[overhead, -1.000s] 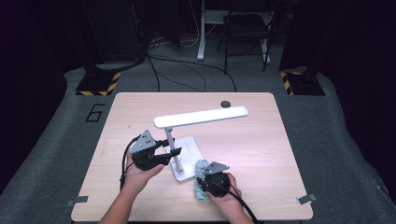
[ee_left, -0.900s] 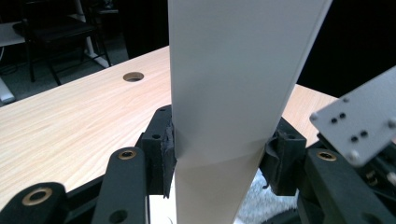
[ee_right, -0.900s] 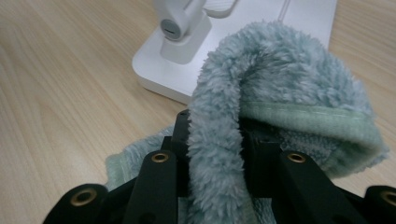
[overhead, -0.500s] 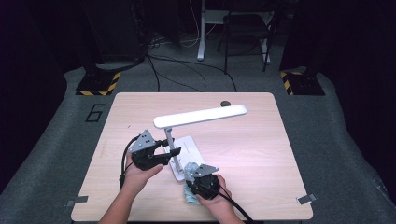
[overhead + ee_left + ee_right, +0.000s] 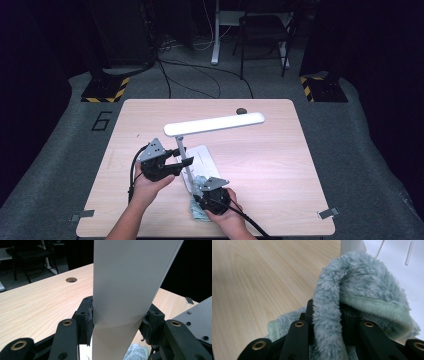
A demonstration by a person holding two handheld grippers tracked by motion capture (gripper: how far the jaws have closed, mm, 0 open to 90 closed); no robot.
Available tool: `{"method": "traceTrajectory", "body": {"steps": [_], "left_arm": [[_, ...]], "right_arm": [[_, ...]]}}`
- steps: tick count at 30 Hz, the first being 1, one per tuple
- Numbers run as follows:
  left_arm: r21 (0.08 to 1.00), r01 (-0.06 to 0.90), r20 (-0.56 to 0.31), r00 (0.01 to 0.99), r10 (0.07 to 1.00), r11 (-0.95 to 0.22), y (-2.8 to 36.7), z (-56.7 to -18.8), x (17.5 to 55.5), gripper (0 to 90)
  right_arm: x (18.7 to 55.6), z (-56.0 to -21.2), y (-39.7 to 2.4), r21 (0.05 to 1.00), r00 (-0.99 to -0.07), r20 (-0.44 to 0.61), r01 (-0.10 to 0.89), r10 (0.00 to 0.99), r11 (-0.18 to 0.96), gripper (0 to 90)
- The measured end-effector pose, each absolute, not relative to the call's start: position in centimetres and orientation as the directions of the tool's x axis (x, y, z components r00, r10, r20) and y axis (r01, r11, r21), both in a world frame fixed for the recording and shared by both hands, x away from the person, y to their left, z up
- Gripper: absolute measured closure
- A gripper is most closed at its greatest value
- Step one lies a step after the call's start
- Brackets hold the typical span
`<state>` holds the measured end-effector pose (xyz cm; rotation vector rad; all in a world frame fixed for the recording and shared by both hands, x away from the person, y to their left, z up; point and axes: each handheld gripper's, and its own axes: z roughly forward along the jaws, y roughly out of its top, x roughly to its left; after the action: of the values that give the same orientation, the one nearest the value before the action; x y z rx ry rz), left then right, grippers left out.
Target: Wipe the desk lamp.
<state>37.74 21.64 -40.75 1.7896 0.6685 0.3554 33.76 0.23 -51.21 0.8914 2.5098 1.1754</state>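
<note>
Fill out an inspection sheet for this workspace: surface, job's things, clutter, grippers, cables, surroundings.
Surface: light wooden table with a round cable hole near the far edge.
Job's things: white desk lamp standing on its flat base; fluffy grey-green cloth at the base's near edge.
Clutter: nothing seen.
Grippers: left gripper clamped on the lamp's upright stem; right gripper pinching a fold of the cloth, its jaws having just closed further.
Cables: a black cable trails from each gripper toward the person; more cables lie on the floor beyond the table.
Surroundings: grey carpet marked with a 6, two black-and-yellow striped stand bases, a chair at the back.
</note>
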Motion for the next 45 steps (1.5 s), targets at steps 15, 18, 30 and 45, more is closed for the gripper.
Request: {"method": "traceTrajectory", "body": {"steps": [15, 18, 30, 45], "left_arm": [[0.940, 0.292, -0.141, 0.802, 0.581, -0.175, 21.8, -41.0, 38.5, 49.9], [0.939, 0.292, -0.134, 0.797, 0.589, -0.183, 21.7, -40.9, 38.4, 50.0], [0.936, 0.295, -0.131, 0.798, 0.589, -0.192, 21.6, -40.8, 38.5, 50.0], [0.935, 0.305, -0.146, 0.794, 0.589, -0.180, 21.3, -40.9, 38.4, 49.8]], "right_arm": [[35.0, -51.4, -2.1, 0.754, -0.712, 0.049, 0.486, 0.700, 0.442, 72.8], [35.4, -51.4, -2.8, 0.752, -0.689, 0.025, 0.490, 0.724, 0.441, 72.7], [37.6, -51.3, -5.7, 0.749, -0.607, 0.004, 0.529, 0.795, 0.400, 72.0], [37.0, -51.6, -4.3, 0.770, -0.568, -0.067, 0.493, 0.820, 0.405, 72.4]]}}
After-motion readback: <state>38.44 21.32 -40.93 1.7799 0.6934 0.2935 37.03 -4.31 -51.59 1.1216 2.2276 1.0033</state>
